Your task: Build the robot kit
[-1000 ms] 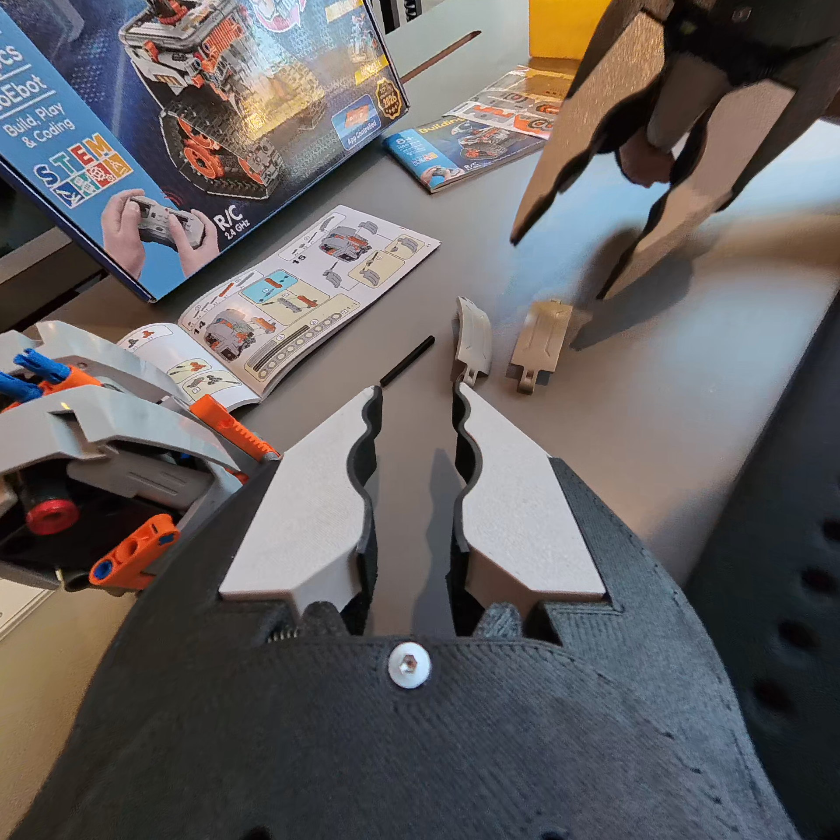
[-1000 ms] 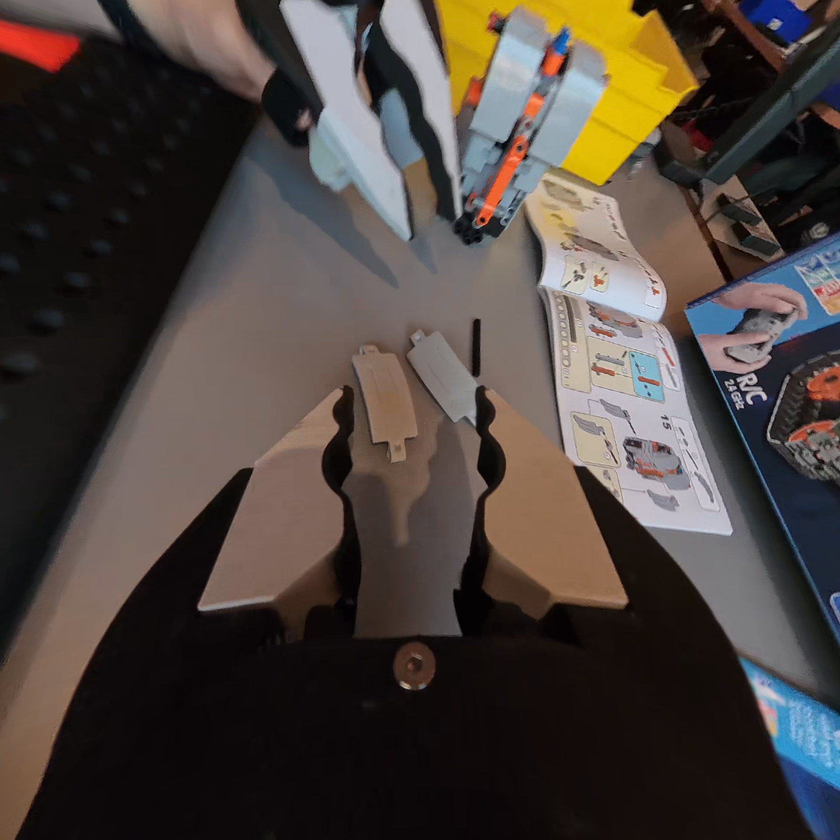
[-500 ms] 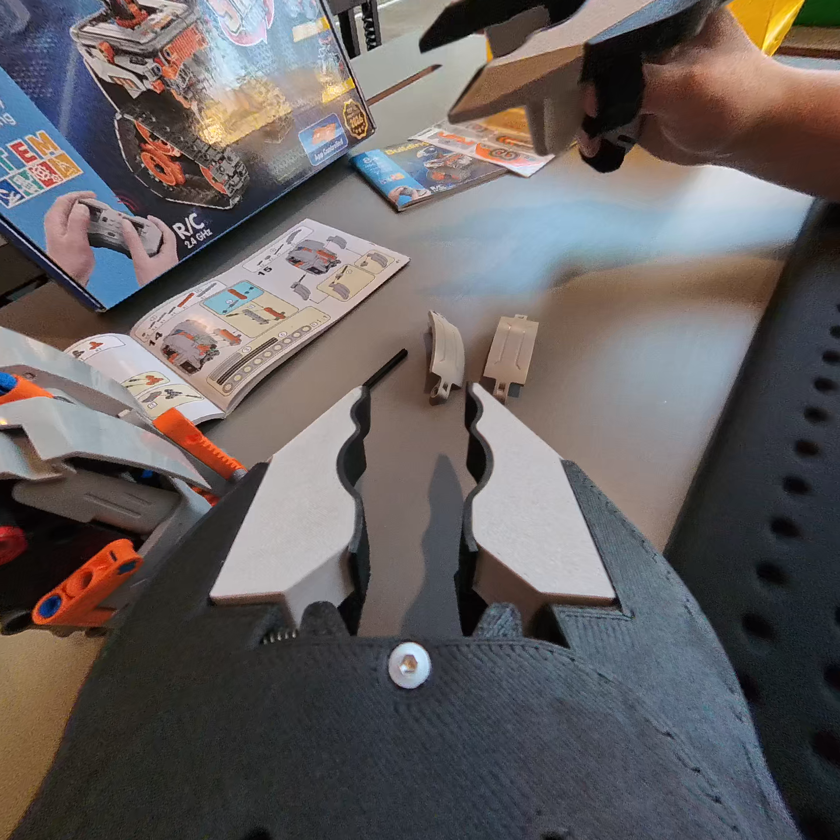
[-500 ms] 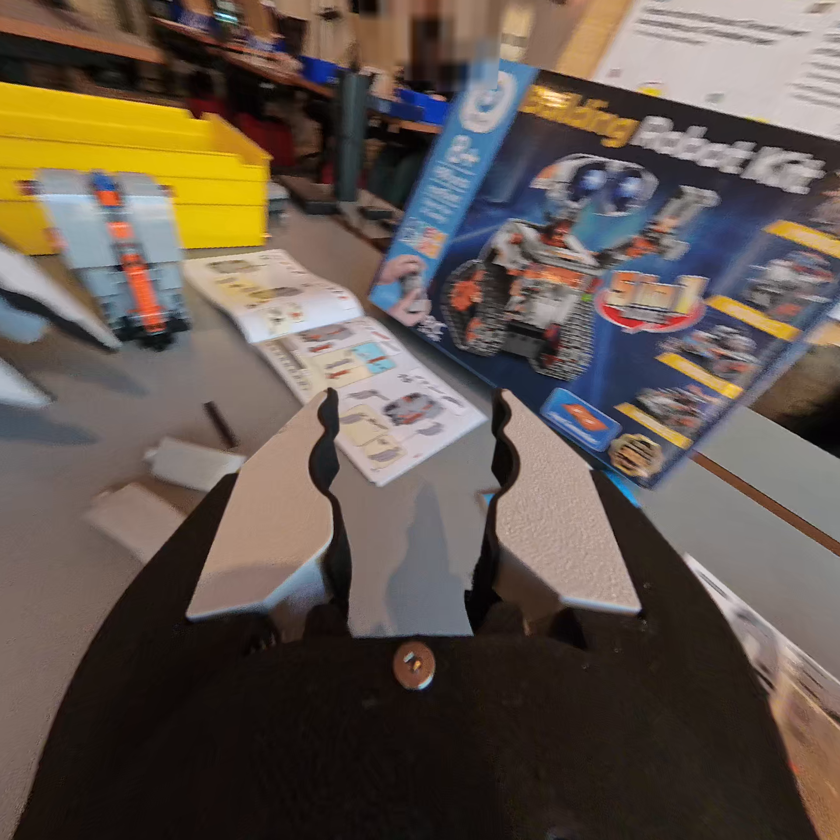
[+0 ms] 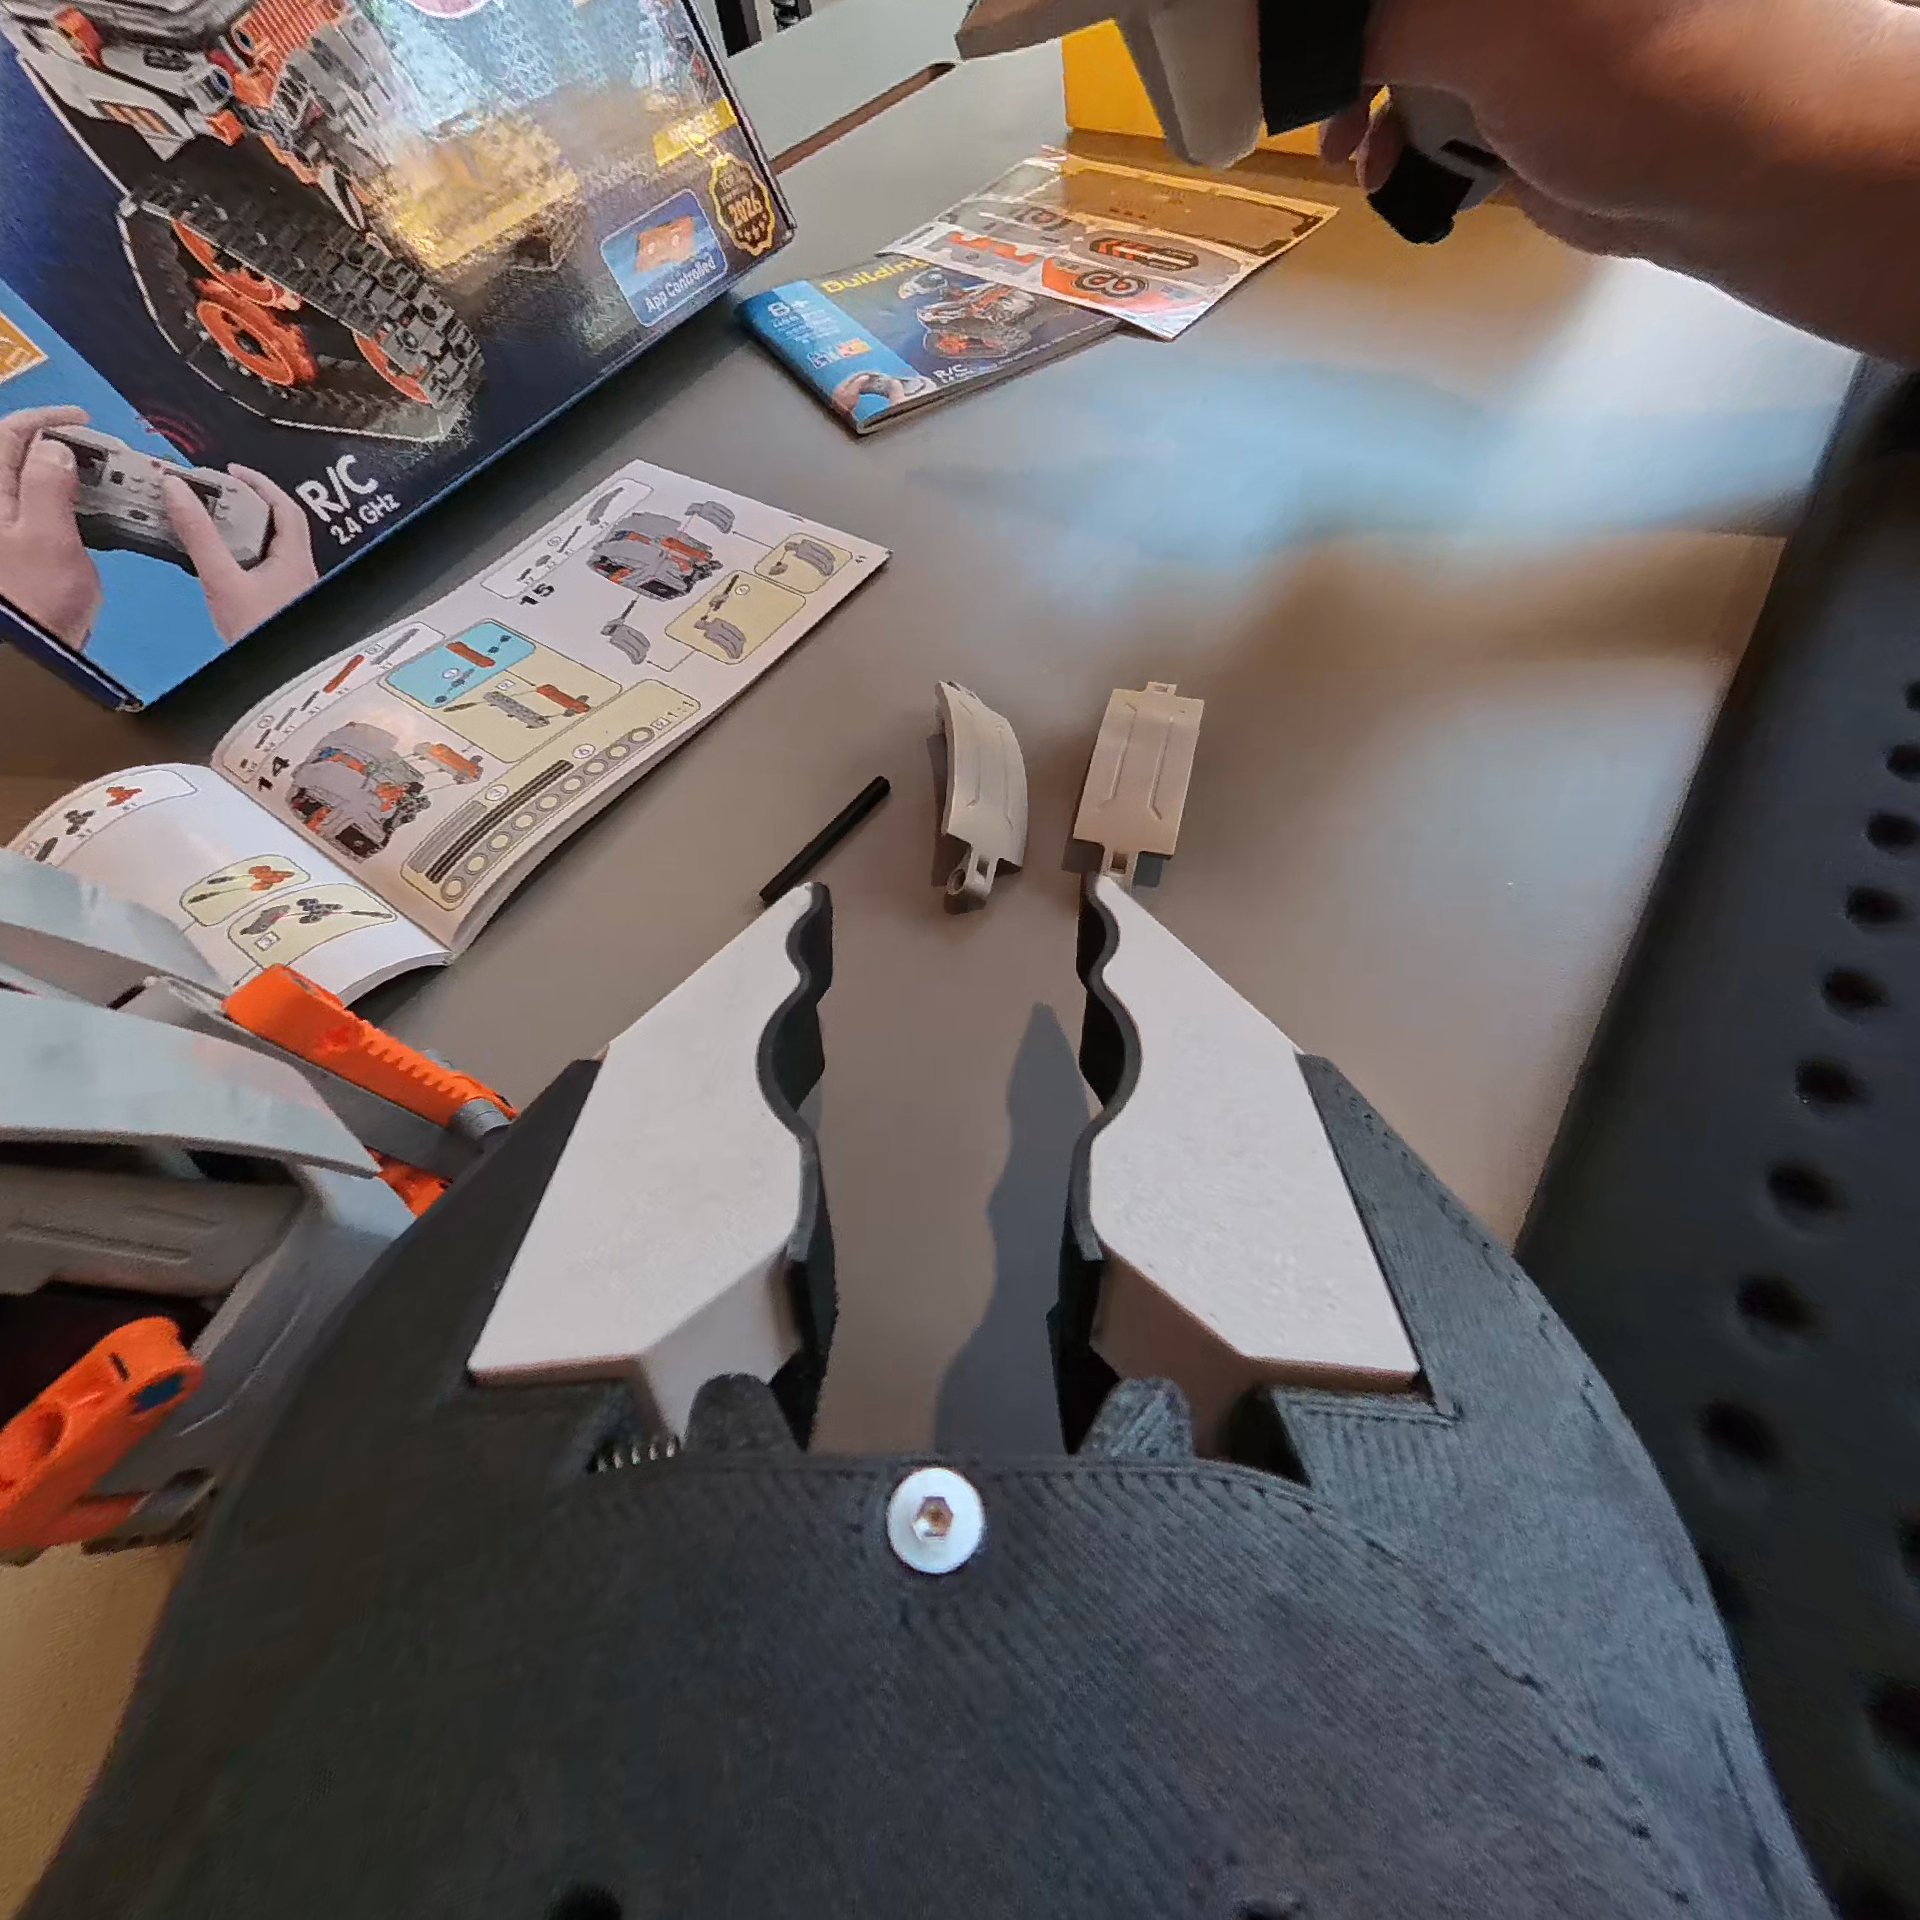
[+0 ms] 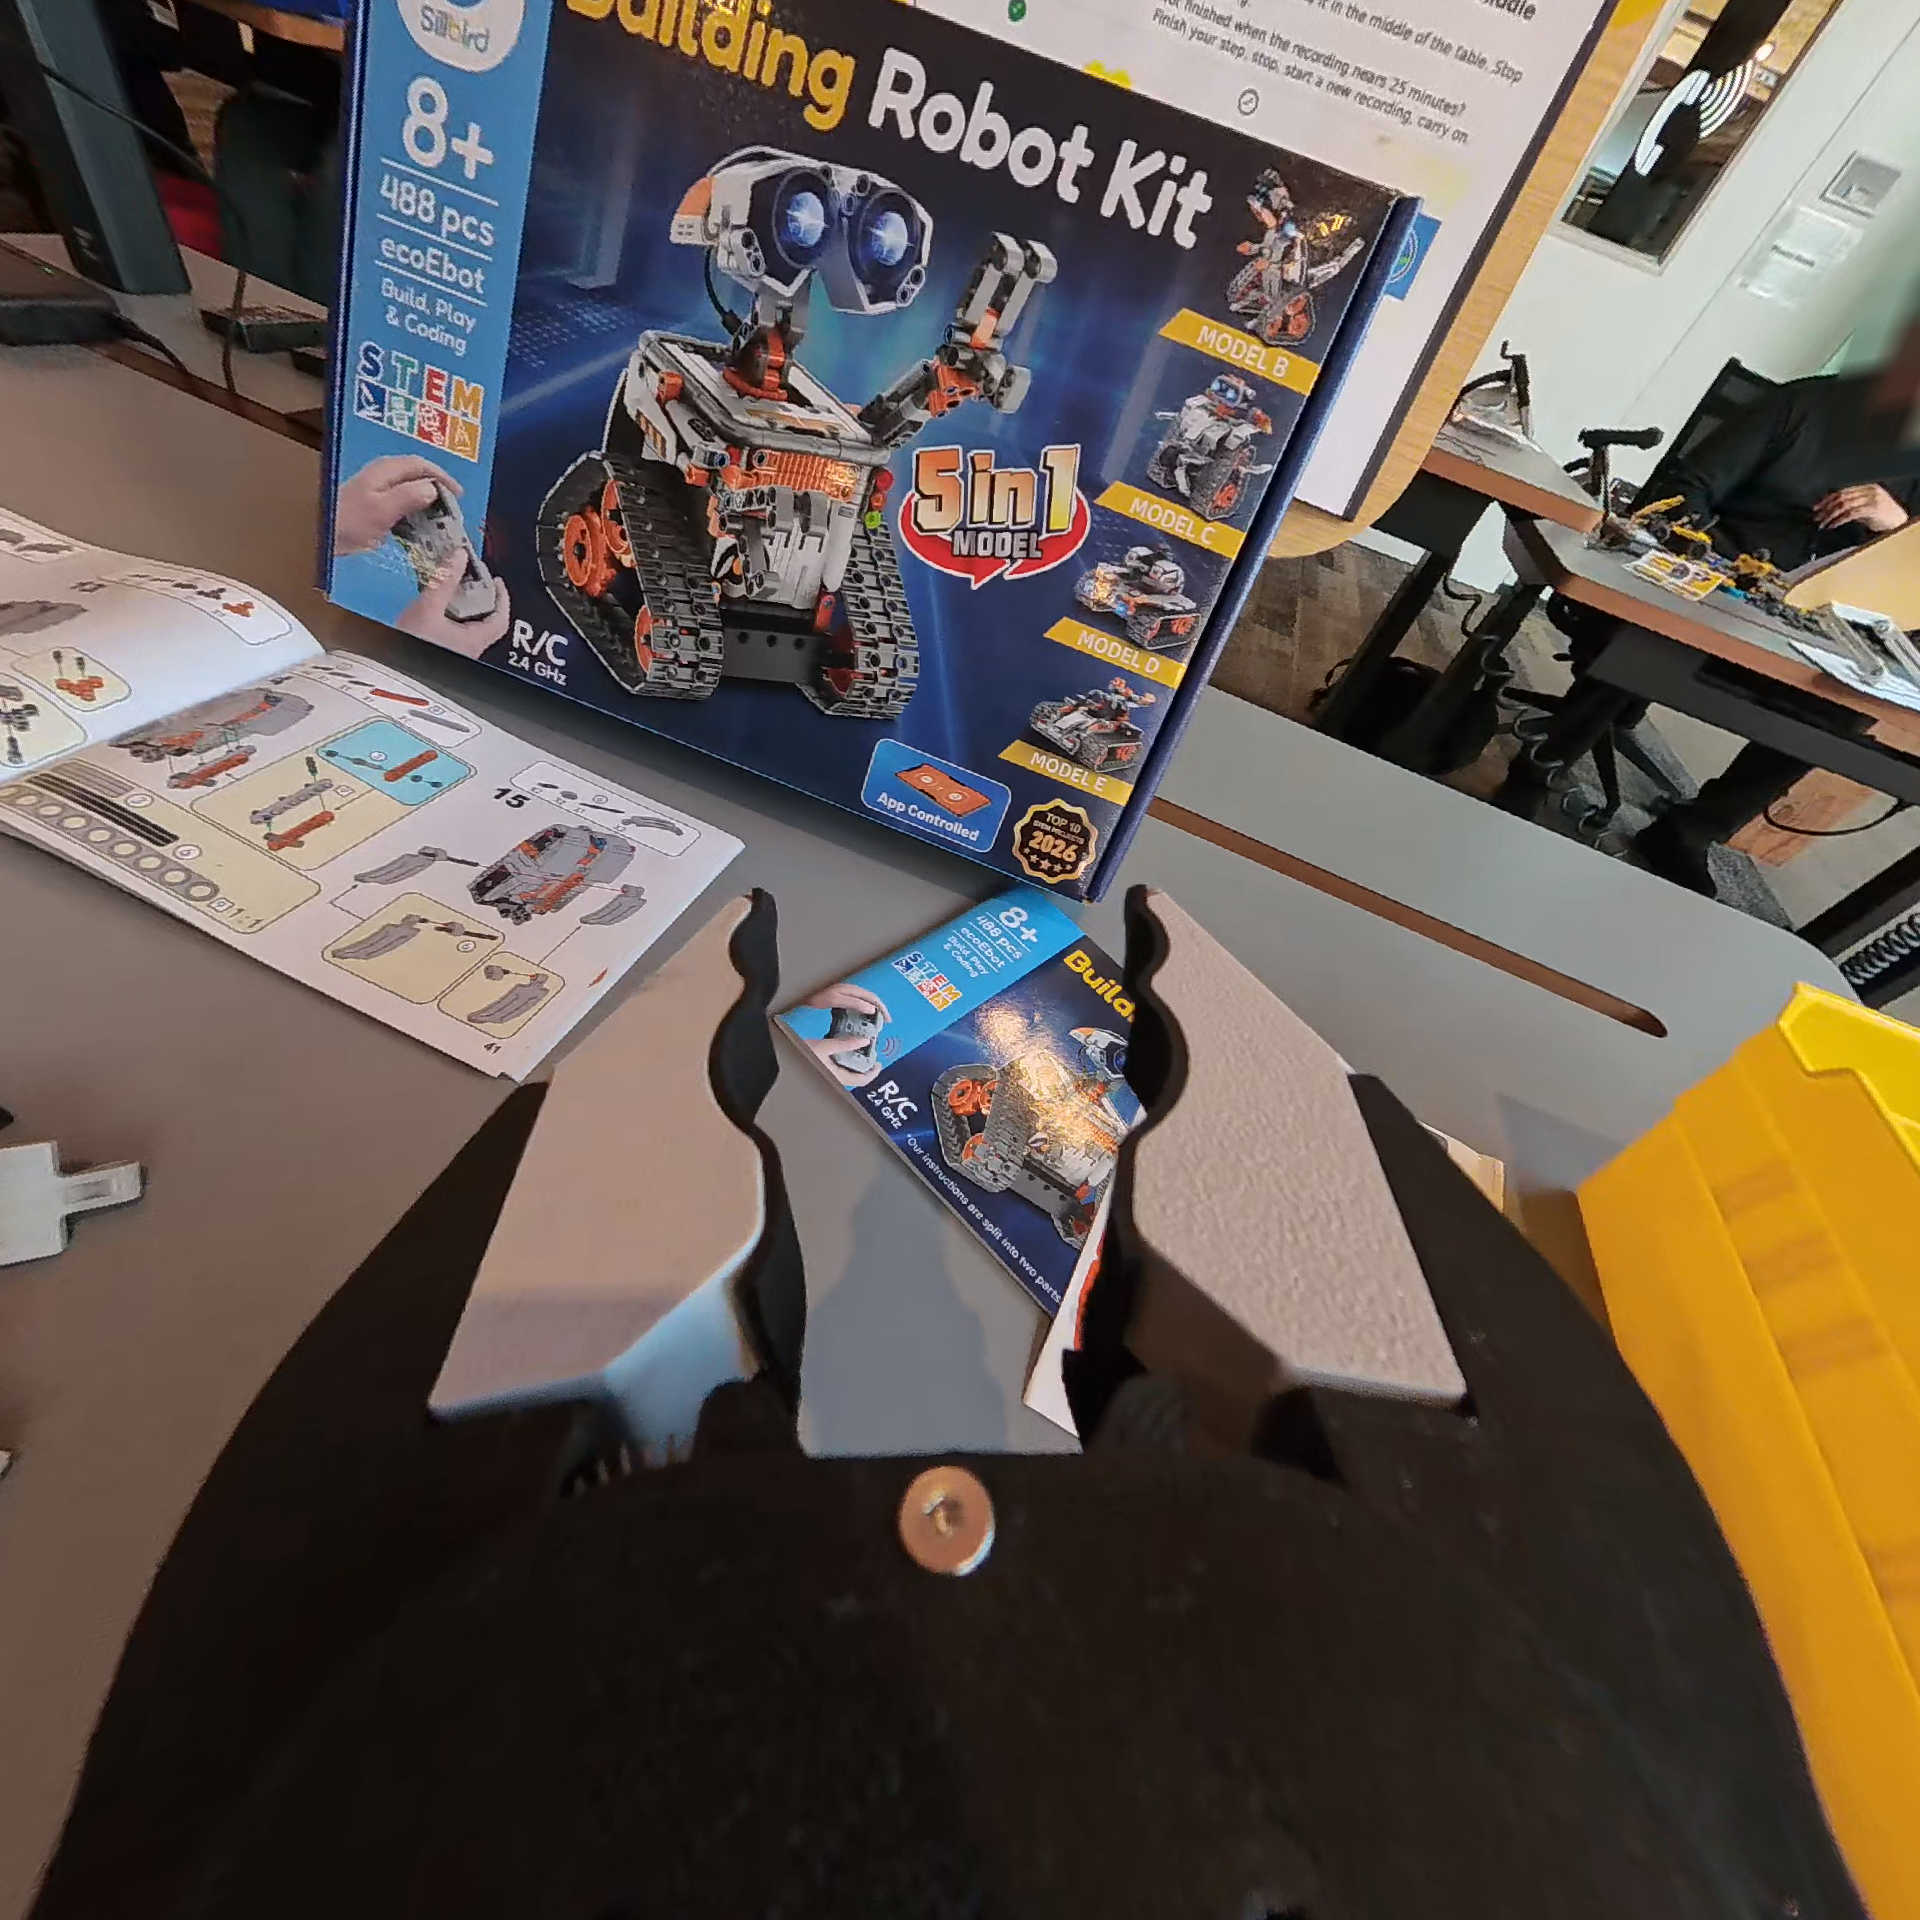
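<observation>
My left gripper (image 5: 956, 894) is open and empty, low over the grey table (image 5: 1351, 644). Just ahead of its tips lie a curved grey panel (image 5: 979, 795), a flat grey panel (image 5: 1138, 774) and a thin black axle (image 5: 824, 840). A partly built grey and orange model (image 5: 156, 1153) stands at its left. My right gripper (image 6: 945, 904) is open and empty, raised above a small blue booklet (image 6: 987, 1081). It also shows in the left wrist view (image 5: 1195, 62), held by a hand at the top right.
A large blue kit box (image 6: 831, 436) stands at the back. An open instruction booklet (image 5: 499, 727) lies left of the parts. A sticker sheet (image 5: 1122, 249) lies by the small booklet. A yellow bin (image 6: 1787, 1299) stands at the right. A black perforated mat (image 5: 1787, 1039) borders the table. The gap from one gripper's tips to the other's is roughly 25 centimeters.
My right gripper has lifted off the two grey panels and swung round toward the kit box and small booklet. My left gripper has opened wider and drawn back a little.
</observation>
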